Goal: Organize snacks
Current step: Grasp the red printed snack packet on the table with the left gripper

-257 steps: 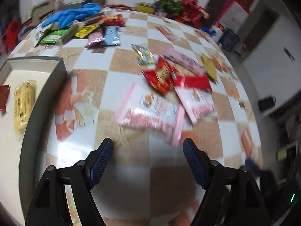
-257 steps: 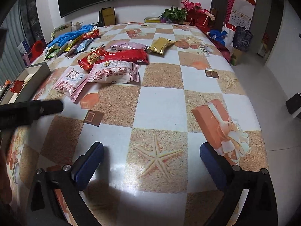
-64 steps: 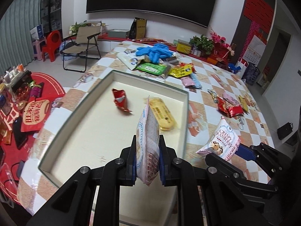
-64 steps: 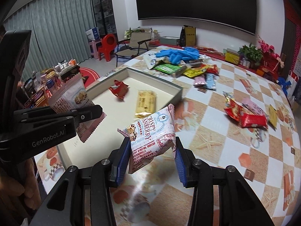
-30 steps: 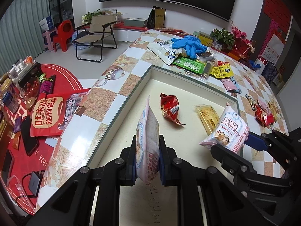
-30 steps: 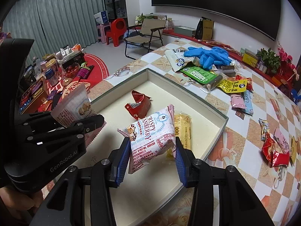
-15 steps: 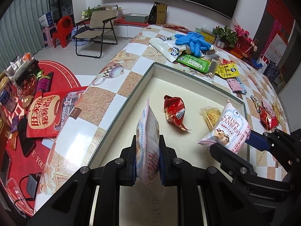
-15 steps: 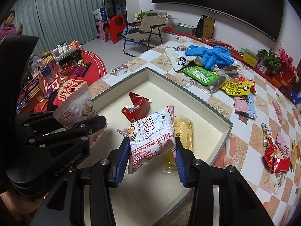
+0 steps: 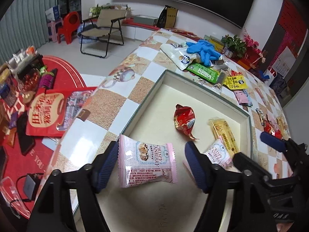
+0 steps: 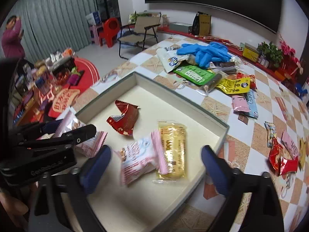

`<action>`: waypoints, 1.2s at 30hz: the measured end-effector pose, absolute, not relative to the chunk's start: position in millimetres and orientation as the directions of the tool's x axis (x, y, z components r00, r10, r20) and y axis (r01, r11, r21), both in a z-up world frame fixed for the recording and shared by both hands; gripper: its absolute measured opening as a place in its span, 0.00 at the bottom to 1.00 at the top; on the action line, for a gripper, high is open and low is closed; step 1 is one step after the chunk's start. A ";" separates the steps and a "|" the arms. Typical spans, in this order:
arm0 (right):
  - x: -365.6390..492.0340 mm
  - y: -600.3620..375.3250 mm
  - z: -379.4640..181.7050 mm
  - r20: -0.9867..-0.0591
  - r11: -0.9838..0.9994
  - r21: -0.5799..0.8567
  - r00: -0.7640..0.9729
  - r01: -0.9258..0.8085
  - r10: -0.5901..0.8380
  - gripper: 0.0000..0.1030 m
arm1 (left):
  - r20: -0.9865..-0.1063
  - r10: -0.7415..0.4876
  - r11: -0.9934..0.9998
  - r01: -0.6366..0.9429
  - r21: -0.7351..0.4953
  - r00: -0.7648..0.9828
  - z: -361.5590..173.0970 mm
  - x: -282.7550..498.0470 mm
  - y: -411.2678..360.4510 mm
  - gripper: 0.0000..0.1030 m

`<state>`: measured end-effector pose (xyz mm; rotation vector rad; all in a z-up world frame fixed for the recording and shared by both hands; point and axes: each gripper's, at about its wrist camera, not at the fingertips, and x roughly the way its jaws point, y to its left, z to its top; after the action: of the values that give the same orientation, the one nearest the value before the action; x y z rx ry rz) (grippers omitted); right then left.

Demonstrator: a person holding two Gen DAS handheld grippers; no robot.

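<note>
Left wrist view: the left gripper (image 9: 151,159) points down into a shallow cream tray (image 9: 197,81). Its jaws have just been opening and now stand wide, and a pink Crispy Cranberry packet (image 9: 146,164) lies flat between them, free of both blue pads. Beyond the right jaw lies a red foil snack (image 9: 184,120), and further right a yellow wafer bar (image 9: 225,133).

Right wrist view: the right gripper (image 10: 156,164) also has jaws that have just been opening, now spread wide. A second pink Crispy Cranberry packet (image 10: 141,160), blurred, sits between them in the tray, touching neither pad and overlapping the left edge of the yellow wafer bar. Far beyond the jaws, outside the tray, loose snack packets (image 10: 237,86) and blue gloves (image 10: 206,52) cover the checked tablecloth (image 10: 270,116).
</note>
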<state>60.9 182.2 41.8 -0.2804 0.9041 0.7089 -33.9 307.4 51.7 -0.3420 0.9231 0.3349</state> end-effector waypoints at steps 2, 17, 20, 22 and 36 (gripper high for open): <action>60.4 165.7 45.5 -0.788 0.756 0.067 0.430 -0.651 0.440 0.94 | -0.808 0.123 0.908 -0.394 -0.144 0.577 58.4 -37.7 295.4 0.75; 66.2 -57.9 2.4 -0.847 0.954 0.020 0.502 -0.301 0.176 0.94 | -0.836 -0.088 0.994 -0.009 -0.110 0.542 47.3 -24.3 76.1 0.77; 67.0 -84.5 -4.6 -0.852 0.965 -0.017 0.509 -0.261 0.123 0.97 | -0.857 -0.078 0.997 0.023 -0.077 0.510 31.3 -6.3 45.6 0.77; 65.1 -95.5 -5.3 -0.843 0.965 -0.024 0.524 -0.262 0.121 0.99 | -0.864 -0.089 0.996 0.018 -0.092 0.495 23.4 4.8 41.0 0.77; 64.2 -115.6 -10.3 -0.812 0.958 -0.008 0.561 -0.287 0.161 0.99 | -0.879 0.014 0.999 -0.048 -0.010 0.476 7.5 135.5 25.4 0.84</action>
<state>64.2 -115.6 -10.3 -0.1449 0.9397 0.2649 135.5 25.4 7.5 -0.0342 1.0737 0.0379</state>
